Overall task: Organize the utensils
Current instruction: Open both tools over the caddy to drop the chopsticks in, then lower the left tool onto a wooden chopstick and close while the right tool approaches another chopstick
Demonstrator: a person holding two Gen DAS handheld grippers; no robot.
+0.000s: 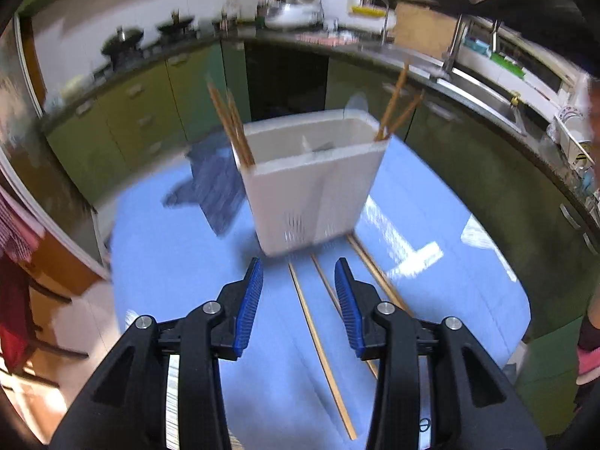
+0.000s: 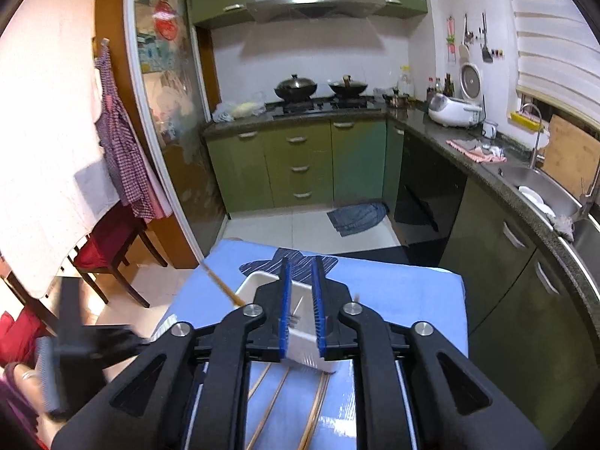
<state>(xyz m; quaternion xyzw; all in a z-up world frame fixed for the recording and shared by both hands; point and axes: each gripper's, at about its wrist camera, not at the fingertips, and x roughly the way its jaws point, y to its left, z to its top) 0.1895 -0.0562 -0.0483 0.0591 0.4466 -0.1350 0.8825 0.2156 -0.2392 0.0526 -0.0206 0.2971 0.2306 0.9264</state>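
A white utensil holder (image 1: 315,183) stands on the blue table (image 1: 180,262), with wooden chopsticks upright at its left corner (image 1: 230,127) and right corner (image 1: 397,108). Several loose chopsticks (image 1: 318,341) lie flat on the table in front of it. My left gripper (image 1: 298,273) is open and empty, low over the loose chopsticks, just short of the holder. My right gripper (image 2: 300,273) hovers above the holder (image 2: 300,345) with its jaws a narrow gap apart and nothing between them. Loose chopsticks (image 2: 273,401) show below it.
A dark blue cloth (image 1: 213,183) lies on the table behind and left of the holder. Green kitchen cabinets (image 2: 300,165), a stove with two woks (image 2: 318,88) and a sink (image 2: 543,191) ring the room. A red chair (image 2: 108,240) stands to the left.
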